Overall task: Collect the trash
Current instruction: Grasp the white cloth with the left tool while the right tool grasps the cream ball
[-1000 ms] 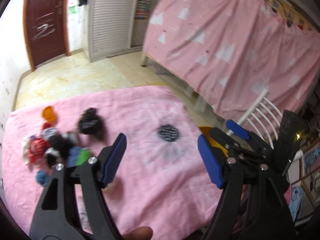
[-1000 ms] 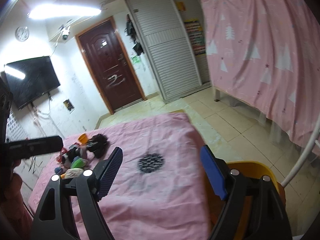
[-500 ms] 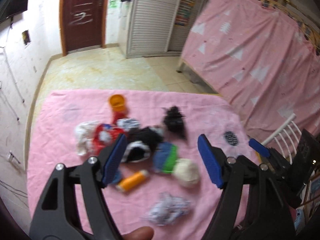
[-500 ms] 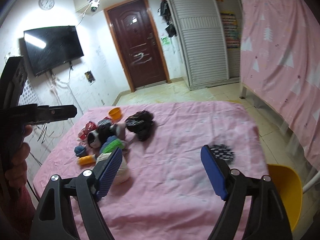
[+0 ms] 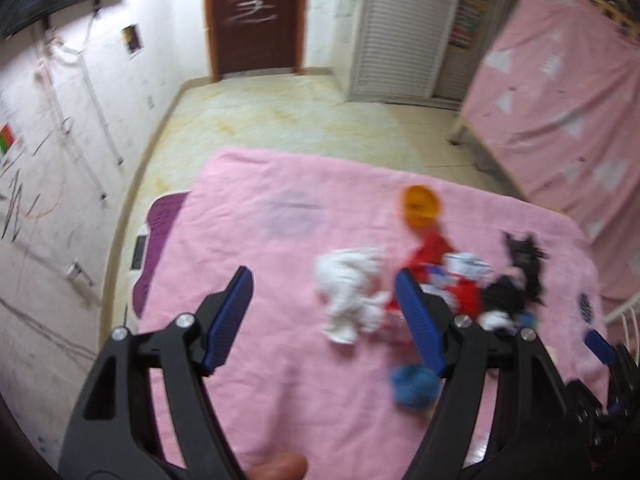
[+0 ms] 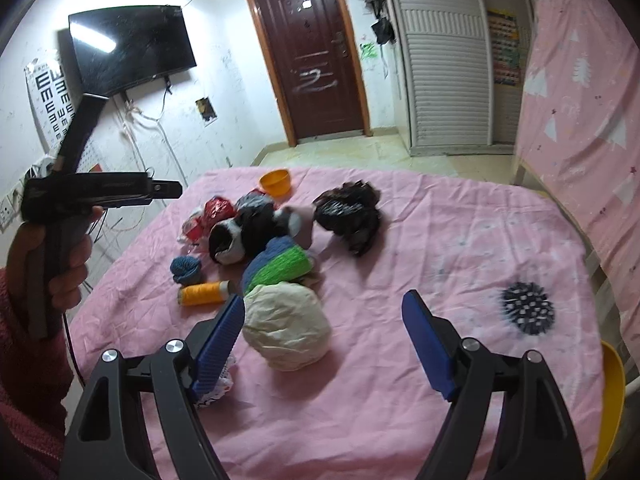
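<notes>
Pretty much nothing collected yet, far as I can tell. The whole pile of trash [image 6: 276, 240] sits toward the far left edge of the pink cloth-covered table [image 6: 460, 240], with the crumpled beige paper ball [image 6: 286, 326] nearest. Left gripper [image 5: 324, 316] and right gripper [image 6: 324, 340] both have jaws wide apart, holding nothing. A yellow plastic bin [image 6: 612, 392] waits off the near right corner.

We see our left gripper [image 5: 324, 312] and right gripper [image 6: 323, 340] alike: matte black plastic arms, ribbed blue pads, silver screws; at nine o'clock, a fuzzy red knit sleeve [image 6: 24, 360].
</notes>
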Available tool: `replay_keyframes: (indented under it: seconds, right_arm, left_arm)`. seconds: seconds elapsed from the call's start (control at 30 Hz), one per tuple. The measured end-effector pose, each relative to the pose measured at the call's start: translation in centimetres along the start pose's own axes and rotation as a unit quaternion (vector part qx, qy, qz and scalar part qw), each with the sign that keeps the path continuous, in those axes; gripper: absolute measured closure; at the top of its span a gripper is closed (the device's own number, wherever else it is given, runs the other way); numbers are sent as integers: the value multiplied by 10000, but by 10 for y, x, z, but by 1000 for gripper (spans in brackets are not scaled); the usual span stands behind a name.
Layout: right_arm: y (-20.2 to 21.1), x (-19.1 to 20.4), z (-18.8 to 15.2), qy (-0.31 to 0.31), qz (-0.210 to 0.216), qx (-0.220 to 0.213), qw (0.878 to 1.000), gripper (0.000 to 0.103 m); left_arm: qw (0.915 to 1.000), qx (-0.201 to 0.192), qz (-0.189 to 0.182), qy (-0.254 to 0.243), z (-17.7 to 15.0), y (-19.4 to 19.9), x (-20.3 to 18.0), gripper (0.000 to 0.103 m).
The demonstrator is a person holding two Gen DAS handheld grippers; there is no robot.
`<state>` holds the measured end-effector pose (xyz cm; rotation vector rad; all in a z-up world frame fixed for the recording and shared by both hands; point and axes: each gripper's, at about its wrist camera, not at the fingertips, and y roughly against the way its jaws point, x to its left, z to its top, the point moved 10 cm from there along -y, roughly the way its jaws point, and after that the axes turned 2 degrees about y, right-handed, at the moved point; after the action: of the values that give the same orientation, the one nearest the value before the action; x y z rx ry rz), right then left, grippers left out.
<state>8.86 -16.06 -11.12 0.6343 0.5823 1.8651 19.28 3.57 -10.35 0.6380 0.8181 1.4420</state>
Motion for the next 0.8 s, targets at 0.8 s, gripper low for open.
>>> replay_keyframes:
  seconds: [0.8]
  right_arm:
    - [-38,18,-15,203,-14,594,9980,52]
  left_arm:
    - [9972,702,-168,211,-8,-59,-11,71]
